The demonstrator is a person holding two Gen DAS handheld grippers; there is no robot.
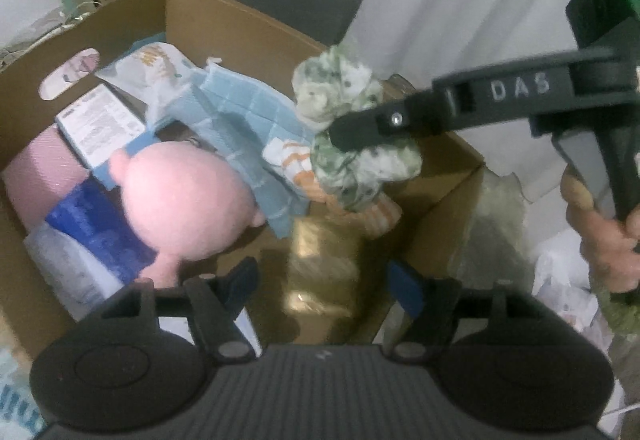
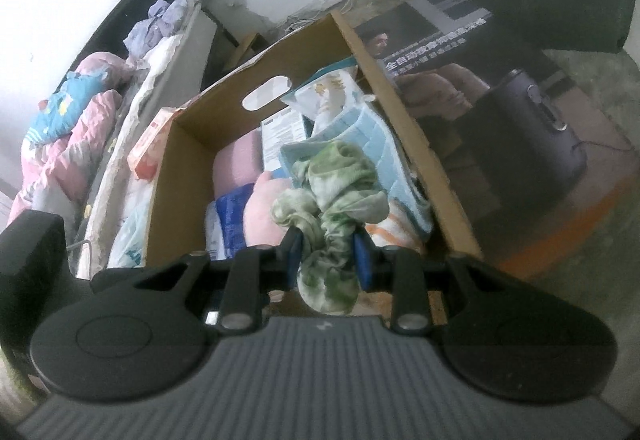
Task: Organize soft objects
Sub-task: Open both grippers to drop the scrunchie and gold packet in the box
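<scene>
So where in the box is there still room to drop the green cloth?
The cardboard box has bare floor at its near corner, between the pink plush toy and the box's near wall. The far side is crowded: blue quilted cloth, a booklet, a pink cushion. The right gripper holds the green cloth above.

- Left wrist view: sits behind the left gripper (image 1: 324, 280), looks steeply down past its fingers into the cardboard box (image 1: 240, 28), close above it.
- Right gripper (image 1: 340, 136) crosses this view from the right, ahead of the left fingers.
- Right wrist view: sits behind the right gripper (image 2: 326, 248), tilted down along its fingers at the cardboard box (image 2: 224, 96), close; bed (image 2: 72, 128) off left.
- Shared: box interior, pink plush (image 1: 188, 196) (image 2: 260, 216), green cloth (image 1: 352, 120) (image 2: 336, 200).
</scene>
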